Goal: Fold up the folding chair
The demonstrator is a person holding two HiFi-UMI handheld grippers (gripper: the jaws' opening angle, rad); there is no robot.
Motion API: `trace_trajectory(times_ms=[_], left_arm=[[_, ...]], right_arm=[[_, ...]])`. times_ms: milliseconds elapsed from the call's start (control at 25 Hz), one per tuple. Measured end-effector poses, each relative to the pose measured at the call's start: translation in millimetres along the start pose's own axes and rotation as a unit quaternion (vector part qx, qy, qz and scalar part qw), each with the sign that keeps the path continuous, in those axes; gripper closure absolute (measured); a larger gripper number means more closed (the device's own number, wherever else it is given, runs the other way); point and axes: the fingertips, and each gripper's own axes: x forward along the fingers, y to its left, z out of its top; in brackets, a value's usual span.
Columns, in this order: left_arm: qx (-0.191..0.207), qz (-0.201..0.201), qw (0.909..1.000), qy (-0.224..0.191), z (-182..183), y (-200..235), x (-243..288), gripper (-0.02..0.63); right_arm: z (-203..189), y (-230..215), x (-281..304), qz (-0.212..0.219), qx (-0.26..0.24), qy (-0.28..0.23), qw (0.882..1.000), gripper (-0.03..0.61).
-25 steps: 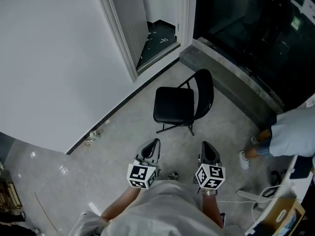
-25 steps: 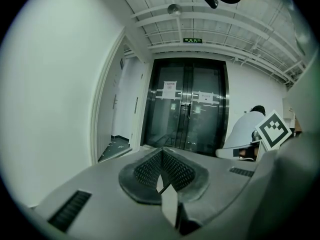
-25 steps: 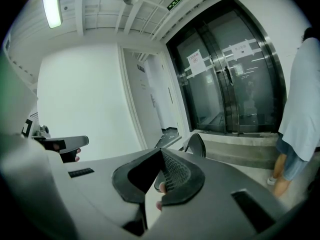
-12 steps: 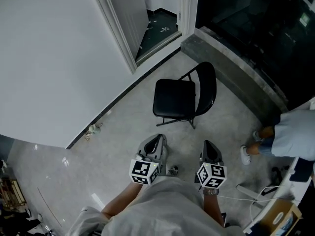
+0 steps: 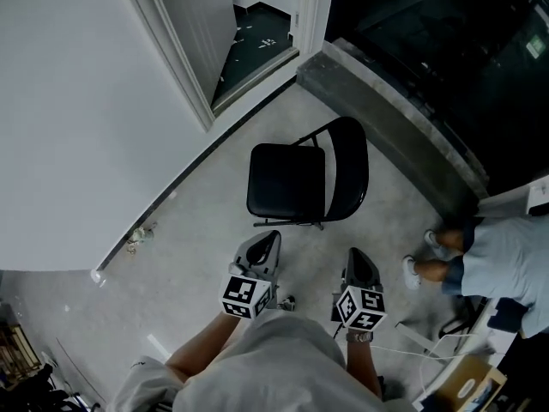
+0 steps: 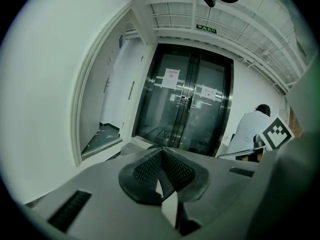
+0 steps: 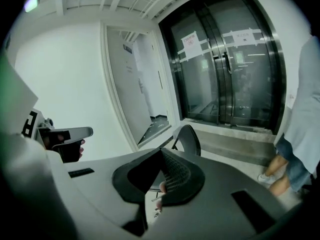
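Observation:
A black folding chair [image 5: 300, 178] stands unfolded on the grey floor, its seat toward the white wall and its backrest [image 5: 350, 172] toward the dark glass doors. My left gripper [image 5: 267, 241] and right gripper [image 5: 357, 257] are both shut and empty, side by side just short of the chair's front legs, touching nothing. In the right gripper view the chair's backrest [image 7: 189, 138] rises just beyond the shut right gripper [image 7: 161, 154]. In the left gripper view the shut left gripper [image 6: 161, 152] fills the foreground and the chair is hidden behind it.
A white wall [image 5: 77, 118] runs along the left, with an open doorway [image 5: 244, 28] beyond it. A concrete step [image 5: 386, 118] lies before dark glass doors [image 5: 446, 50]. A person in light clothes [image 5: 497, 256] stands at the right, near cables and a box [image 5: 459, 384].
Both grippers have moved forward toward the chair, staying shut. The view has shifted, so the chair now lies closer in front of them. The person at the right has stepped nearer.

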Motion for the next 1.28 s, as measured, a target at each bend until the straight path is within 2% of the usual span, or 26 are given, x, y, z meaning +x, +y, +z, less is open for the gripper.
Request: trace_trajectory(times_ms=[320,520,800,1040,1200,1280], left_arm=[[-0.013,-0.041,0.9988,0.023,20,62,80,0.601],[-0.015,-0.047,0.9978,0.045,11,93,117,0.601],[0.0,-0.064,0.9964,0.057,4,104,165,0.601],[-0.012,-0.047,0.9978,0.045,-11,100,207,0.601],[-0.017,-0.05,0.997,0.058,-41,94,232,0.601],[-0.023,-0.045,0.9963,0.069,-60,93,241,0.601]], right_arm=[[27,6,81,-0.028,-0.002,0.038,0.999,0.574],[31,2,122,-0.029,-0.021,0.049,0.998,0.574],[22,-41,171,-0.047,0.021,0.062,0.997,0.573],[19,-90,220,-0.047,0.01,0.065,0.997,0.572],[8,-119,254,-0.049,0.0,0.077,0.996,0.571],[1,-132,266,-0.06,-0.016,0.083,0.995,0.525]])
